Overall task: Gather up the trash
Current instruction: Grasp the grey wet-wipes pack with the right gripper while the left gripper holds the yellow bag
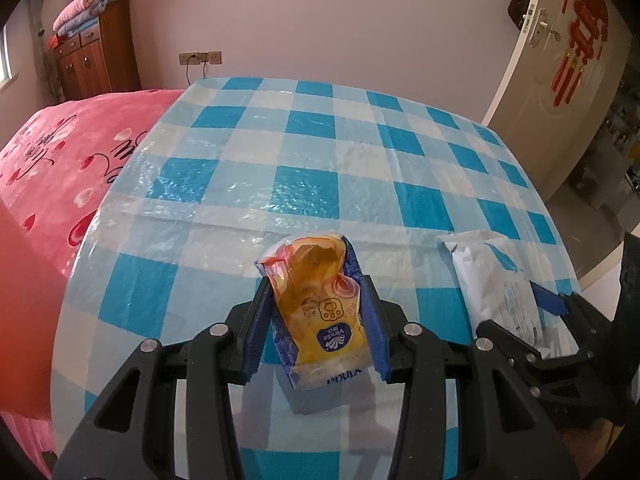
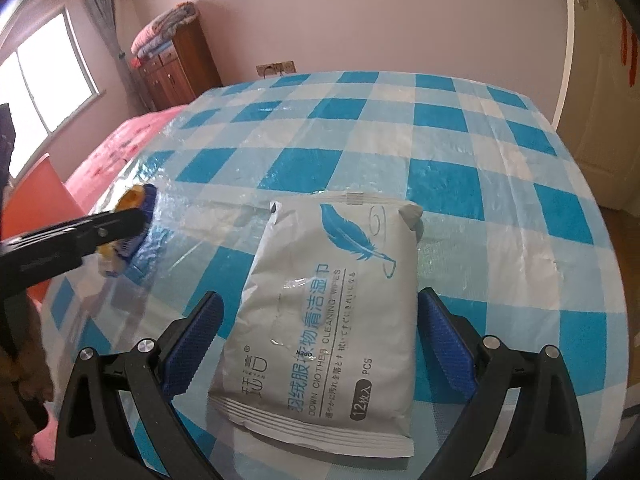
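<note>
A table (image 1: 320, 168) takes up most of both views, draped in a thin, glossy plastic cloth printed in blue, pale blue and white checks, creased and wrinkled so it catches the light. Beside its left edge lies a bed under a soft pink quilt (image 1: 60, 160) patterned with hearts and script, and behind that stands a dark wooden cabinet (image 1: 96, 56) with folded blankets stacked on top. A cream door (image 1: 560, 80) hung with a red knotted ornament stands at the right.

On the cloth near the right hand lies a flat, pillow-shaped pack of cleaning wipes (image 2: 332, 304) in matte grey-white film, printed with a blue feather and sealed with ribbed crimps at both ends. The right gripper (image 2: 320, 344) straddles it with its jaws spread wide, the ribbed blue rubber pads (image 2: 448, 344) standing clear on either side of the pack and not pressing on it.

The left gripper (image 1: 318, 328) has its jaws drawn in tight on a small tissue packet (image 1: 320, 312), a crumpled yellow and blue crinkly plastic wrapper with a round logo, its torn top gaping open. The packet's lower end seems to hang just off the cloth, though the fisheye view makes that hard to judge.
</note>
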